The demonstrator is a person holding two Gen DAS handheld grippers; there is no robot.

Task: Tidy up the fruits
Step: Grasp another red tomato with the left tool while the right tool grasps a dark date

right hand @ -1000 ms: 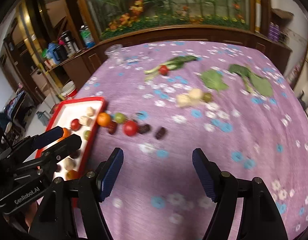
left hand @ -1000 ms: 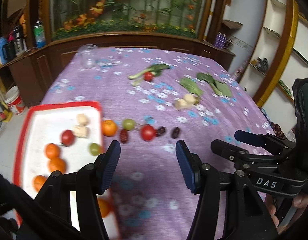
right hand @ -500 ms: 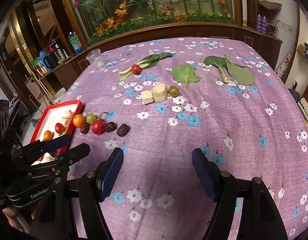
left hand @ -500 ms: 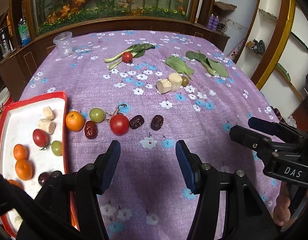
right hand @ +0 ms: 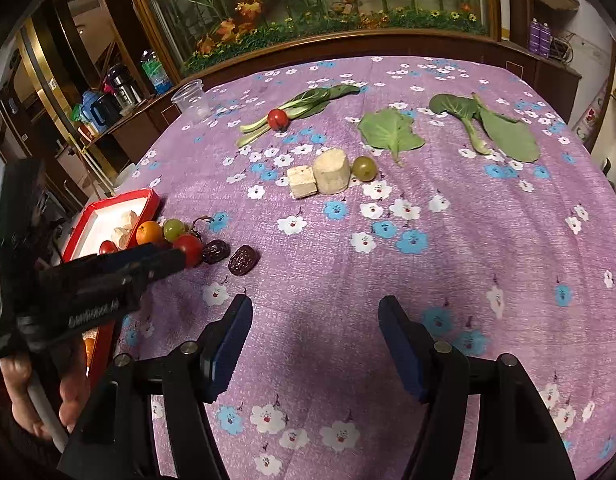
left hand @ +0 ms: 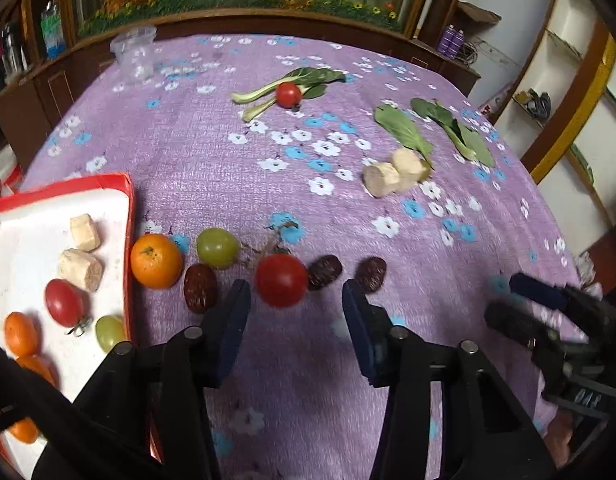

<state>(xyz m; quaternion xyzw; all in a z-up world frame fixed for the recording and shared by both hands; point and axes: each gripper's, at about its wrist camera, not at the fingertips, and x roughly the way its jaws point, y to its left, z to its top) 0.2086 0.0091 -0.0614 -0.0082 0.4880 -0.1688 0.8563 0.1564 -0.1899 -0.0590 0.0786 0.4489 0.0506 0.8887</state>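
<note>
the left gripper (left hand: 296,306) has just been closing, still open, empty, near the red tomato (left hand: 281,280). the tomato could roll away if bumped. the right gripper (right hand: 313,338) is closing too, open, empty.

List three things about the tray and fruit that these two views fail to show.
- Tray near end: left view, hidden by the left gripper.
- Tray contents: right view, that gripper covers most.
- Grape by the blocks: left view, hidden behind the blocks.

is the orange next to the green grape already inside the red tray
No, the orange sits on the purple cloth just outside the red tray's rim.
</note>
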